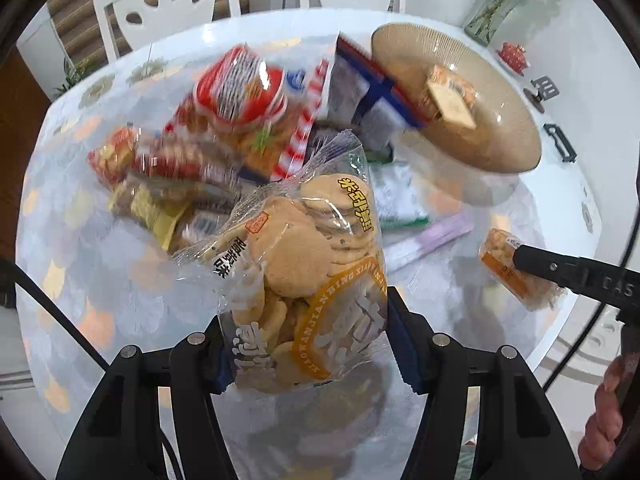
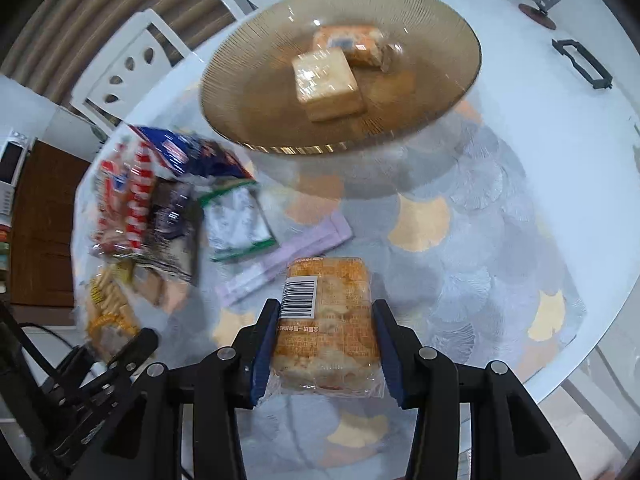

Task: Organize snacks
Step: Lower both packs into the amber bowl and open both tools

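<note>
My left gripper (image 1: 308, 344) is shut on a clear bag of round biscuits (image 1: 316, 264), held above the table. Beyond it lies a pile of snack packets (image 1: 224, 128). At the right, my right gripper (image 1: 524, 268) holds an orange snack pack (image 1: 504, 260). In the right wrist view, the right gripper (image 2: 326, 344) is shut on that orange wrapped pack (image 2: 328, 312), its barcode facing up. Ahead stands a brown glass bowl (image 2: 248, 92) with two wrapped packs (image 2: 328, 84) inside. The left gripper (image 2: 132, 352) shows at lower left.
A green-and-white packet (image 2: 240, 220) and a purple stick packet (image 2: 288, 256) lie between pile and bowl. White chairs (image 1: 168, 4) stand behind the round table. A vase (image 1: 500, 4), a red pot (image 1: 514, 54) and black stands (image 1: 560, 142) sit at the far right. A hand (image 1: 608, 412) shows.
</note>
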A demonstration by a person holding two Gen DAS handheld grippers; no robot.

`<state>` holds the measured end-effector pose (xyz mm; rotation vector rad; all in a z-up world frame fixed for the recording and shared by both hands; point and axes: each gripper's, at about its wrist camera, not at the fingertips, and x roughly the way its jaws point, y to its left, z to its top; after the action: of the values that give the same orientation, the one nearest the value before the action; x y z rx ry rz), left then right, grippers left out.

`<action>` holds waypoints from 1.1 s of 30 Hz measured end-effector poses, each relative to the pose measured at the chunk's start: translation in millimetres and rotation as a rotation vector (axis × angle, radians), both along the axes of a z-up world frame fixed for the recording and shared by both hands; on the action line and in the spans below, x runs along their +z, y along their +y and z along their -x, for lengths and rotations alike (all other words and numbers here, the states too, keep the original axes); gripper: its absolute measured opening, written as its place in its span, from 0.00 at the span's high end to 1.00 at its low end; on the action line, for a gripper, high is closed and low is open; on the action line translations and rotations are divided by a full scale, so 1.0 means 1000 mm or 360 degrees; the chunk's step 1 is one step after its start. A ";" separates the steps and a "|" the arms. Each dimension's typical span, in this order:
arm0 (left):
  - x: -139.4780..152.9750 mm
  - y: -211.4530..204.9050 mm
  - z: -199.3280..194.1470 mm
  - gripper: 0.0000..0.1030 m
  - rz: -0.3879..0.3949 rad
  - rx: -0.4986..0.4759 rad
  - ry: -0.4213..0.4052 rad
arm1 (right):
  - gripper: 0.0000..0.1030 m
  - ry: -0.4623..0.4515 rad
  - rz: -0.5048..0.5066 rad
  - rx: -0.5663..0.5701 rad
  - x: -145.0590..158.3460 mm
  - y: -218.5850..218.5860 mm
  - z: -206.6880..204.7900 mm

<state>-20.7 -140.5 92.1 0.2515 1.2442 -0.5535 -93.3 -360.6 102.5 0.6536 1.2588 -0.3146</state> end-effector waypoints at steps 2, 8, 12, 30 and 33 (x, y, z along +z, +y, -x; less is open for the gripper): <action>0.011 -0.008 -0.003 0.42 0.0015 -0.0023 -0.0036 | 0.57 -0.0053 0.0026 0.0025 0.020 -0.002 -0.003; 0.039 -0.064 -0.024 0.42 0.0074 -0.0151 -0.0166 | 0.57 -0.0217 0.0109 0.0008 0.064 -0.030 -0.021; 0.044 -0.103 -0.040 0.42 0.0076 -0.0247 -0.0229 | 0.57 -0.0237 0.0223 -0.0052 0.072 -0.058 -0.040; 0.016 -0.192 -0.091 0.35 0.0064 -0.0355 -0.0194 | 0.41 -0.0104 0.0207 -0.0079 0.027 -0.145 -0.088; 0.014 -0.183 -0.090 0.35 0.0096 -0.0318 -0.0147 | 0.41 -0.0090 0.0180 -0.0078 0.021 -0.141 -0.082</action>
<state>69.6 -323.6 106.3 0.3490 1.1180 -0.7421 -10.9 -501.4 123.4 0.5928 1.1639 -0.4023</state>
